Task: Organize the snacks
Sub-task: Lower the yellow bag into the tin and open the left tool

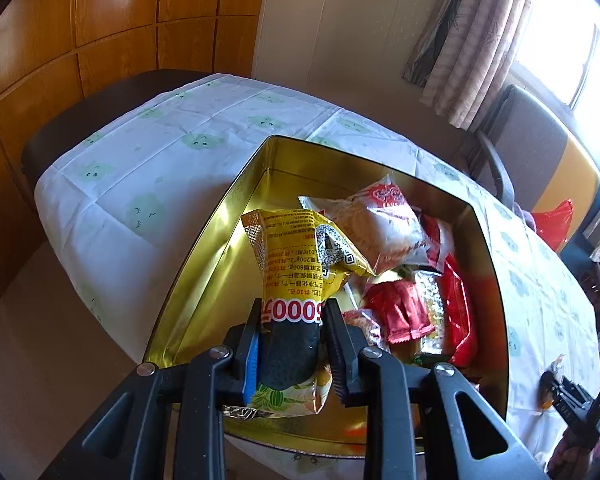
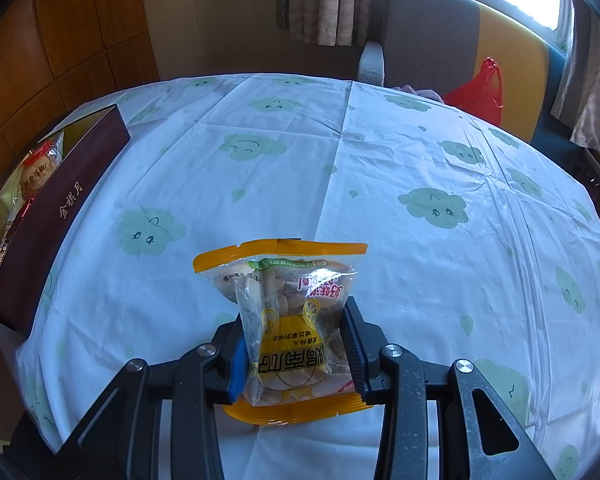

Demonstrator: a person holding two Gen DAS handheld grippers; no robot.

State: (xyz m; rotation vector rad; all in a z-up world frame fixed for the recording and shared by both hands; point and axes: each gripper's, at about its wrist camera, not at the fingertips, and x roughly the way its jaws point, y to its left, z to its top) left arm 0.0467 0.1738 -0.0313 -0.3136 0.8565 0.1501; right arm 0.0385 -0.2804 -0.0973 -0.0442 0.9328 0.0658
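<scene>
In the left wrist view my left gripper (image 1: 293, 312) is shut on a yellow snack packet (image 1: 296, 256), held over the near left part of a gold-lined tin box (image 1: 204, 256). Several red and white snack packs (image 1: 404, 268) lie in the box's right half. In the right wrist view my right gripper (image 2: 296, 316) is shut on a clear packet of nuts with orange edges (image 2: 284, 280), held above the tablecloth. The same box, with a dark maroon outer wall (image 2: 56, 216), stands at the left edge of that view.
A white tablecloth with green cloud faces (image 2: 380, 180) covers the table. A grey and yellow chair (image 2: 460, 40) and a red plastic bag (image 2: 484, 88) stand behind the far edge, under a curtained window. Wooden panelling lines the left wall.
</scene>
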